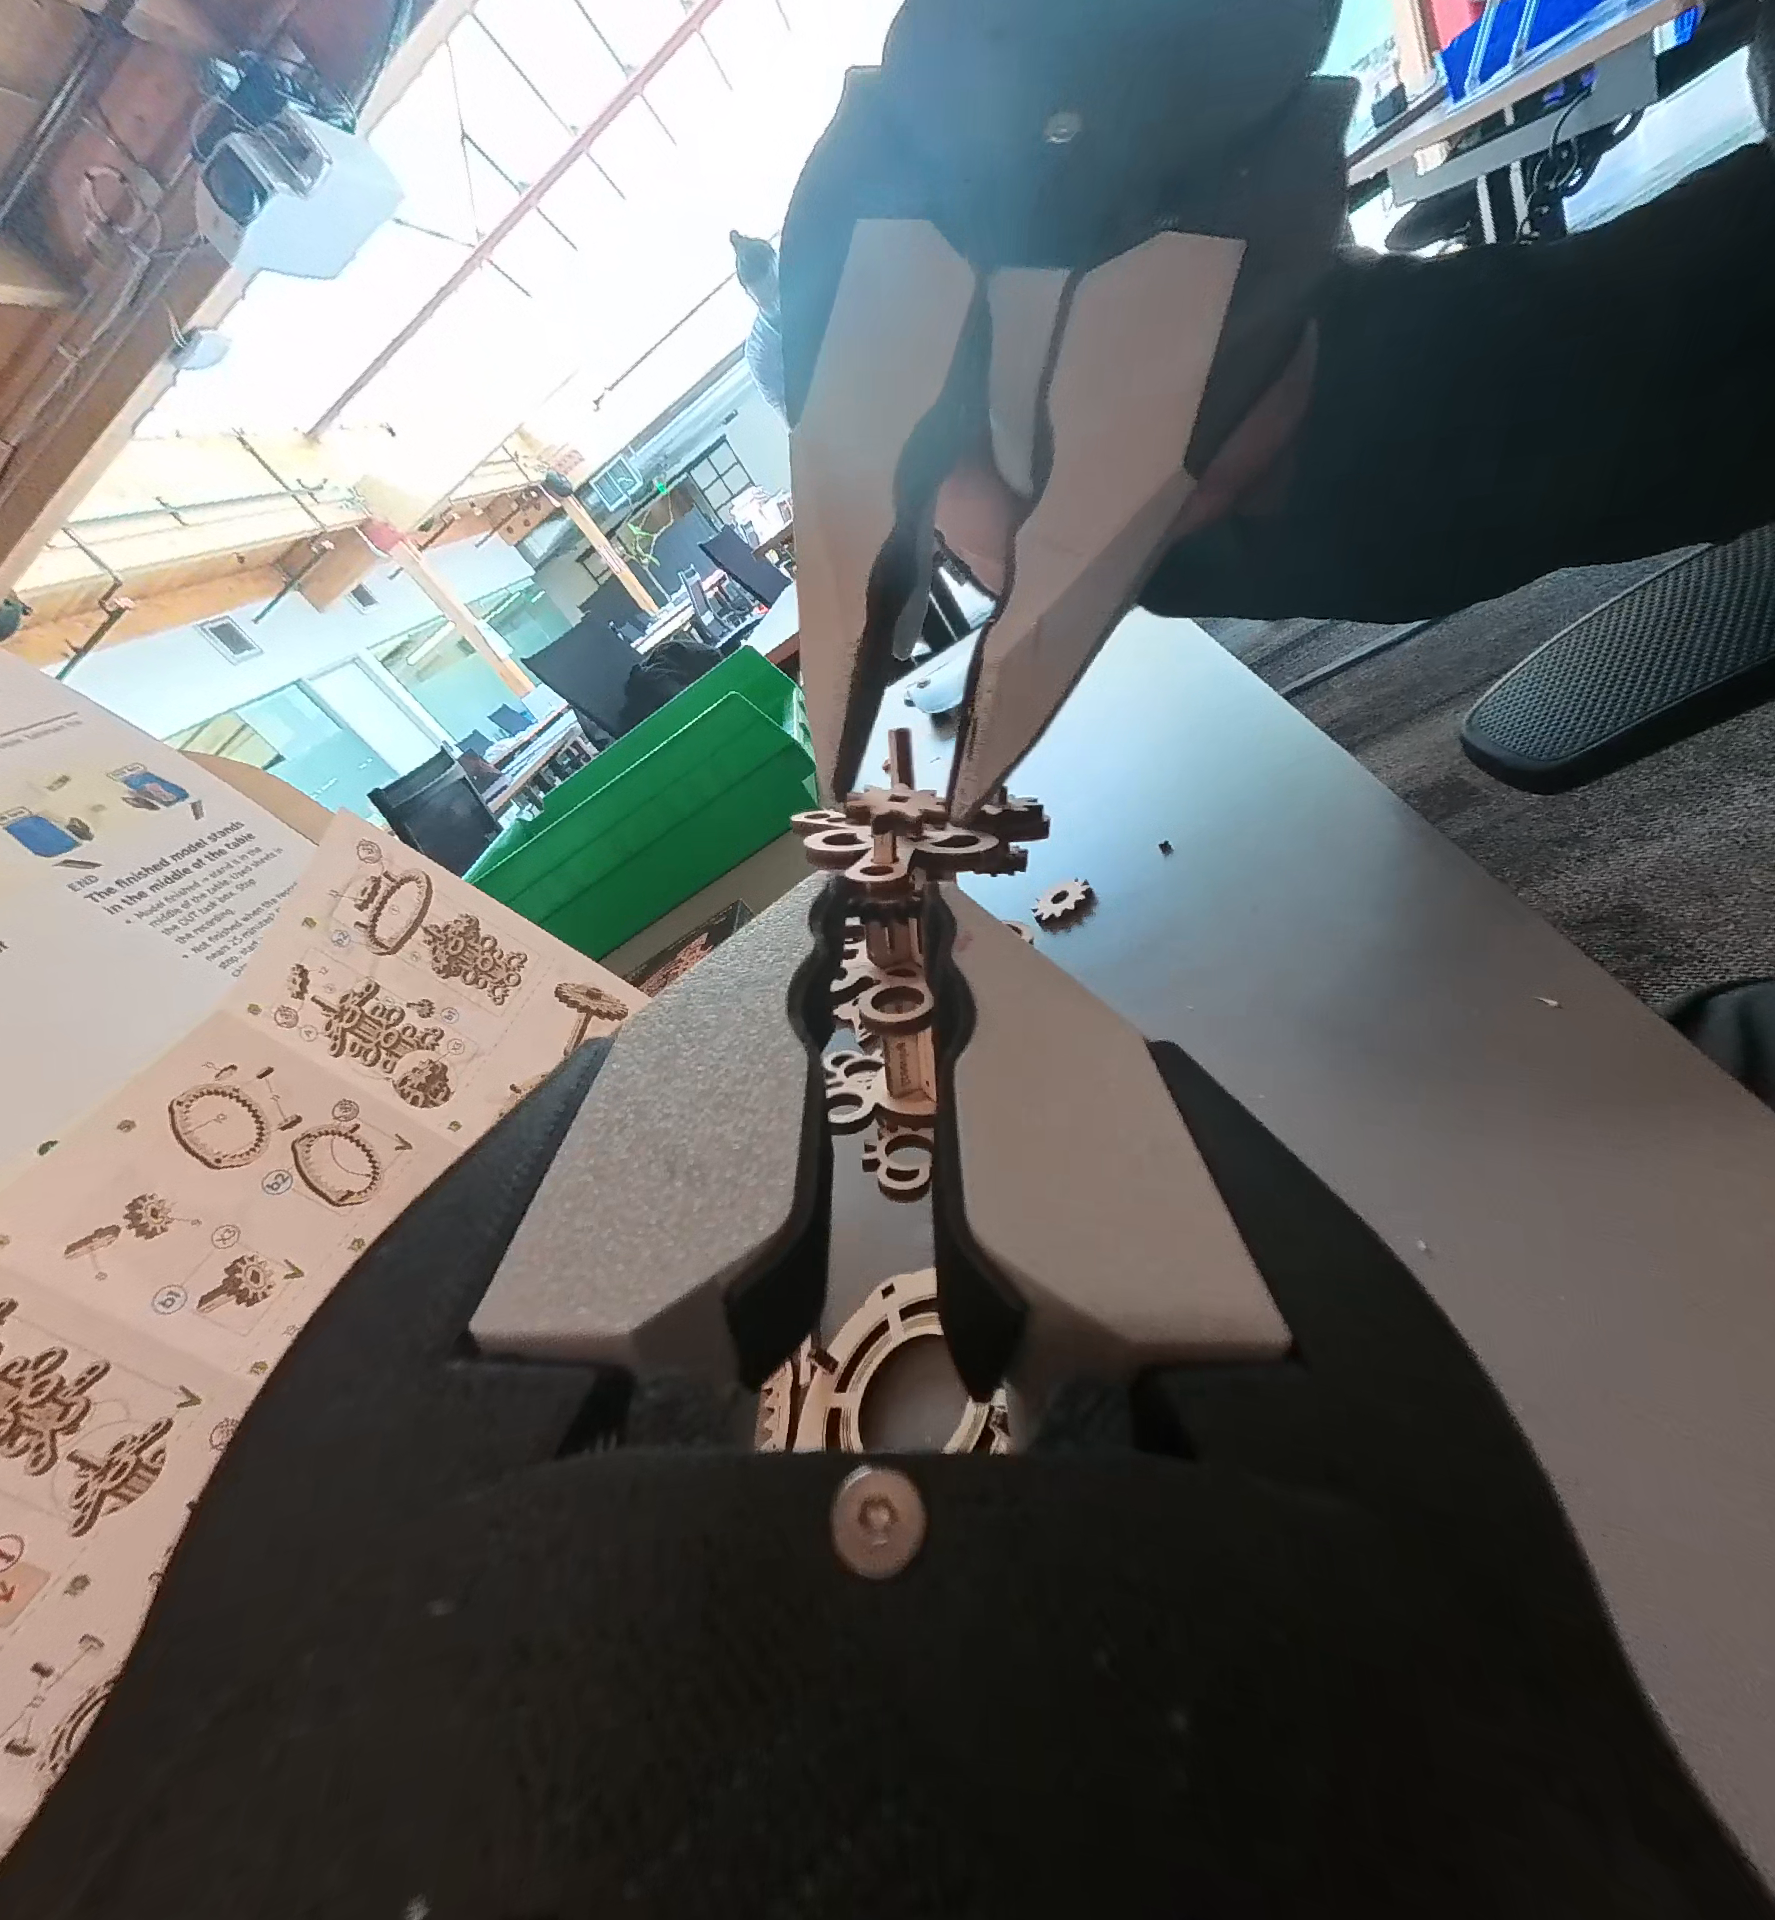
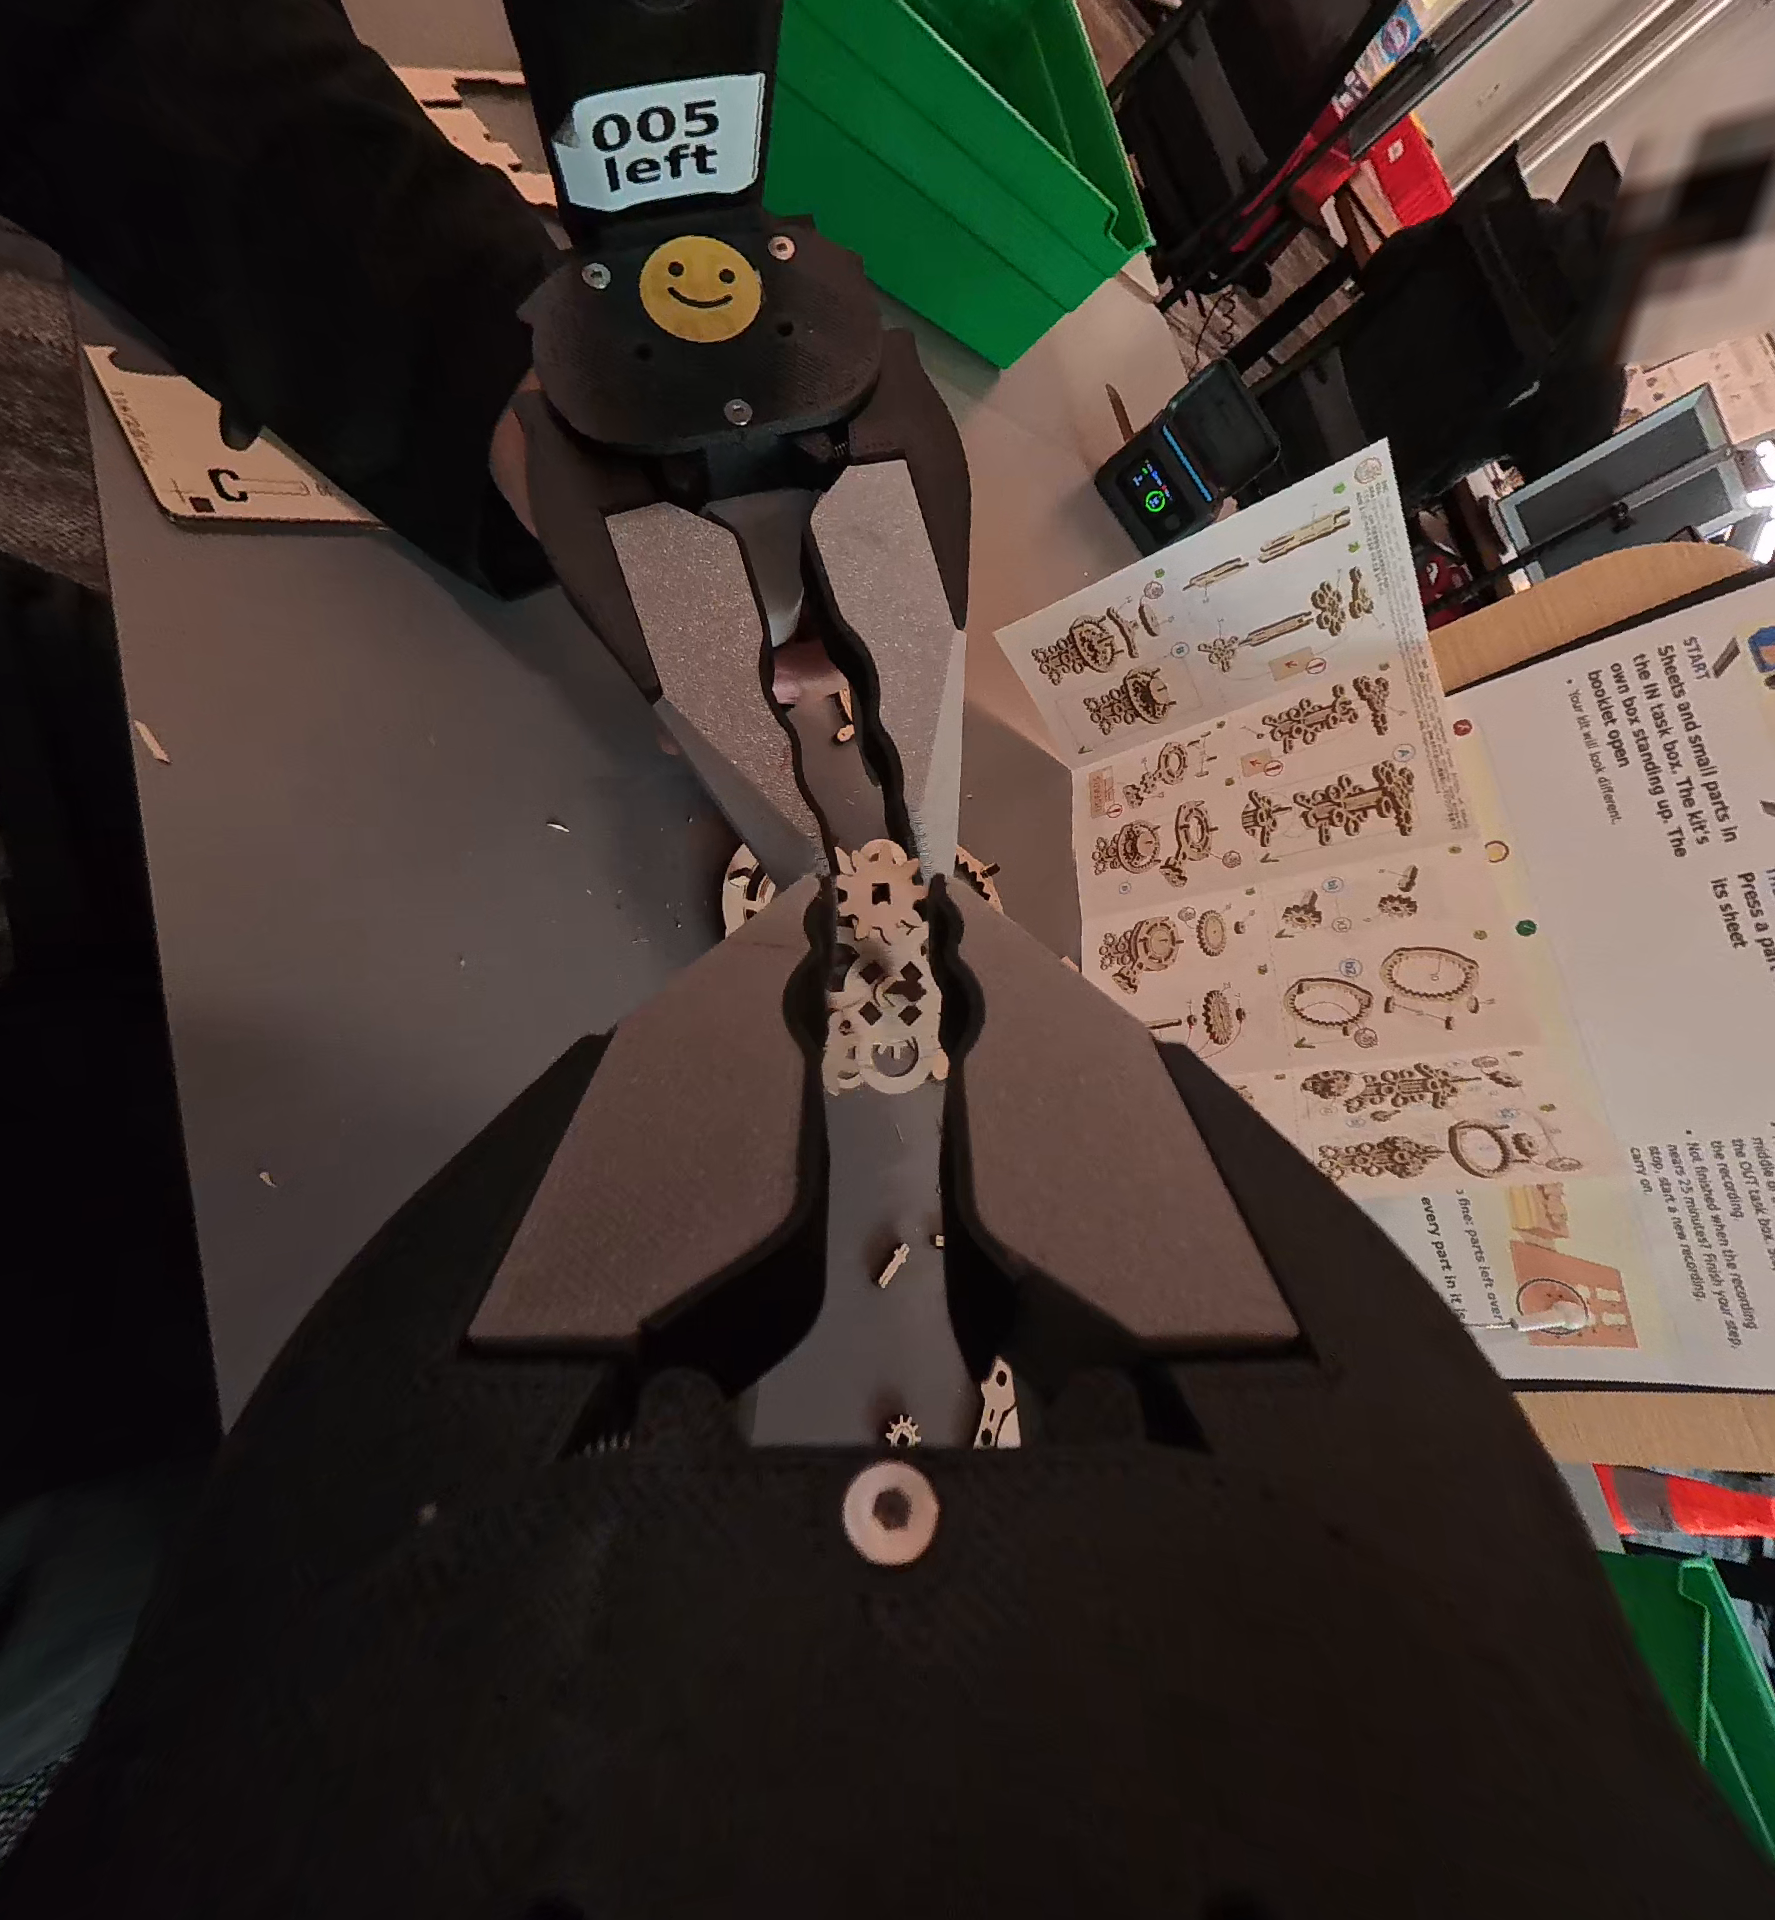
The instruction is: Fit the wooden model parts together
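Gripping one wooden model (image 1: pixel 898 997) together, left gripper (image 1: pixel 888 914) and right gripper (image 2: pixel 883 935) hide its joints

We are in what looks like a large open workshop or lab-style office: a high ceiling with exposed wooden beams (image 1: pixel 187 520) and a long bright skylight (image 1: pixel 550 208) spans rows of desks and dark office chairs (image 1: pixel 727 566). Around our grey worktable (image 2: pixel 363 831) we see stacked green plastic bins (image 2: pixel 924 177), a folded printed instruction booklet (image 2: pixel 1278 831) and a small black device with a lit screen (image 2: pixel 1189 457).
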Demonstrator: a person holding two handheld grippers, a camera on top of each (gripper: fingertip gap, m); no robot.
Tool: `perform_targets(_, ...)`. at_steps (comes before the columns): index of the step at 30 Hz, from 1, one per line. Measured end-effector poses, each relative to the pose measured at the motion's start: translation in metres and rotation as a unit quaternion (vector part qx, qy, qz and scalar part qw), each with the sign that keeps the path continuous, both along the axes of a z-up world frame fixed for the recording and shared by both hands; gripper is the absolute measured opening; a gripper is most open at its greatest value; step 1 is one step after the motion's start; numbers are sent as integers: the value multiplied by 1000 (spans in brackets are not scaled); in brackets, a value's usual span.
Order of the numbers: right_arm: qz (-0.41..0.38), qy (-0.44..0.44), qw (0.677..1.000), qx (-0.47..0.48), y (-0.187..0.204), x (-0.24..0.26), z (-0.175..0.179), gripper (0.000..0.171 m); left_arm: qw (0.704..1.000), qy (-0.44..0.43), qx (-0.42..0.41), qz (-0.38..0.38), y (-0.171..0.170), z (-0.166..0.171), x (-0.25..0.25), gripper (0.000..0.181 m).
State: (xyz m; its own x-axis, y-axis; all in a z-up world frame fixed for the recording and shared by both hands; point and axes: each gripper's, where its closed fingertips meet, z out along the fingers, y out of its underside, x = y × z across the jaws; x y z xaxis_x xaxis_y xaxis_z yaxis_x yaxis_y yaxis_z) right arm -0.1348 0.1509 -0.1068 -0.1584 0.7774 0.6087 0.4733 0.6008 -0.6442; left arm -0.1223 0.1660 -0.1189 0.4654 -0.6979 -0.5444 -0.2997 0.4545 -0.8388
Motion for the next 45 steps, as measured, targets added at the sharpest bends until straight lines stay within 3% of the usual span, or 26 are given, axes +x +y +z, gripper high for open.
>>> perform_targets(26,-1,-31,999,21,-1,0,-4,13,999,30,-7,10,-1,-5,2,11)
perform_targets(45,14,39,999,-32,-3,-4,-6,13,996,-2,-84,27,0,-5,4,10)
